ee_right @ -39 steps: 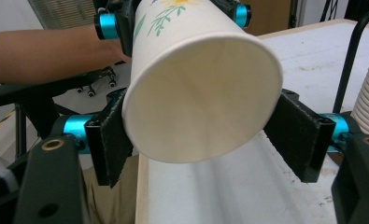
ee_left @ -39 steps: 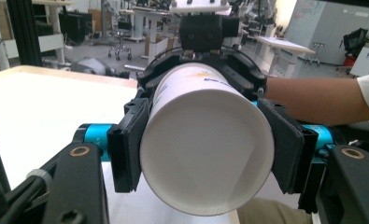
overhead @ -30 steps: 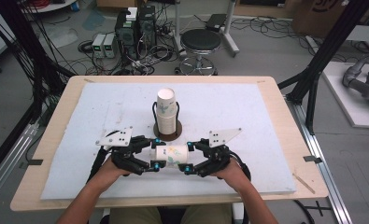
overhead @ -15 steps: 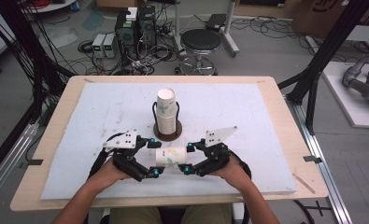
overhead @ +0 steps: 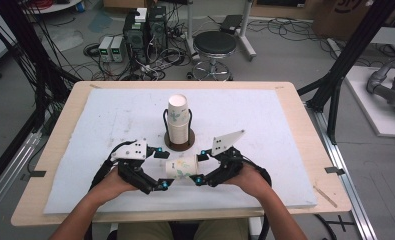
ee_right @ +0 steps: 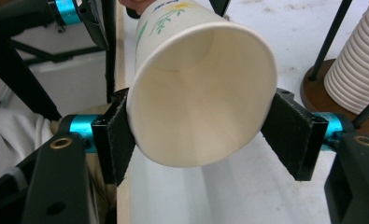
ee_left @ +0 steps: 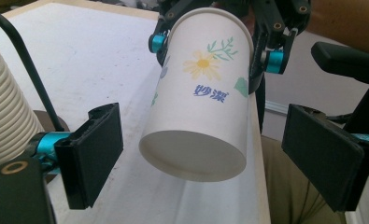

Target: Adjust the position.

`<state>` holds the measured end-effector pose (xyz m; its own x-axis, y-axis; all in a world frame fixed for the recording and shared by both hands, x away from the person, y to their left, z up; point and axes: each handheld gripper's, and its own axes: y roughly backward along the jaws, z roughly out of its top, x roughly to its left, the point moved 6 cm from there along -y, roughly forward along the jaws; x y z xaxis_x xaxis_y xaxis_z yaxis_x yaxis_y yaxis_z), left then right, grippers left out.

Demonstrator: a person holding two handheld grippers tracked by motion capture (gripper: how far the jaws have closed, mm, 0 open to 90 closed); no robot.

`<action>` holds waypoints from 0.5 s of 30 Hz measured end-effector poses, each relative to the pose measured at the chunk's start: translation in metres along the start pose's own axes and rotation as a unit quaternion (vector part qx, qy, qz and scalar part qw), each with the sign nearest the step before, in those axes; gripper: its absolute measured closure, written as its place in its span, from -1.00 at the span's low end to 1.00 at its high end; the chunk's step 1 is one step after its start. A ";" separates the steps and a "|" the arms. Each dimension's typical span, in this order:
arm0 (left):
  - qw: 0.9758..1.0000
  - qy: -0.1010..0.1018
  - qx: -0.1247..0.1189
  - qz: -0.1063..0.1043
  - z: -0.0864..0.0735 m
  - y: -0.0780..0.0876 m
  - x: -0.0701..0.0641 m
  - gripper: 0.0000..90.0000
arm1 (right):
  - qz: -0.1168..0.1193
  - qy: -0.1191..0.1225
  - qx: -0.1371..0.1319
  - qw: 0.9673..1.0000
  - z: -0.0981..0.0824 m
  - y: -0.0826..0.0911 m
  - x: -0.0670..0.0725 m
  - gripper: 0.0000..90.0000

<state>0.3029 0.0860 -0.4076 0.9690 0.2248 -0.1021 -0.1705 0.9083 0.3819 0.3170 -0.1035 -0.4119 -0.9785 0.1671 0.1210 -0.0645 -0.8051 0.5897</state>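
From the high view, we are holding a paper cup (overhead: 182, 166) on its side near the table's (overhead: 295, 150) front edge, between the left gripper (overhead: 157, 170) and right gripper (overhead: 201, 167), just in front of the cup stack (overhead: 178, 120).

In the left gripper view, our jaws are standing wide apart, flanking the cup's base without touching.

In the right gripper view, our jaws are pinching the rim; we judge light, even pressure is keeping it from crushing.

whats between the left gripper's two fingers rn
The base end of the paper cup, lying sideways in the gap without touching either of the fingers. The left gripper view shows clear space on both sides.
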 end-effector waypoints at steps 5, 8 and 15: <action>1.000 -0.001 0.015 0.005 0.000 0.001 0.000 -0.71 | -0.002 0.010 0.033 0.999 0.004 -0.001 -0.001 -0.32; 1.000 -0.003 0.022 0.007 0.000 0.002 0.000 -0.70 | -0.006 0.019 0.053 0.998 0.007 -0.002 -0.002 -0.32; 0.999 -0.010 0.036 0.013 0.000 0.001 0.000 -0.69 | -0.012 0.044 0.090 0.995 0.019 -0.002 -0.001 -0.32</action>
<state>0.3027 0.0874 -0.4073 0.9680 0.2398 -0.0744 -0.1821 0.8745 0.4496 0.3222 -0.0913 -0.3975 -0.9911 0.1270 0.0395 -0.0589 -0.6850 0.7261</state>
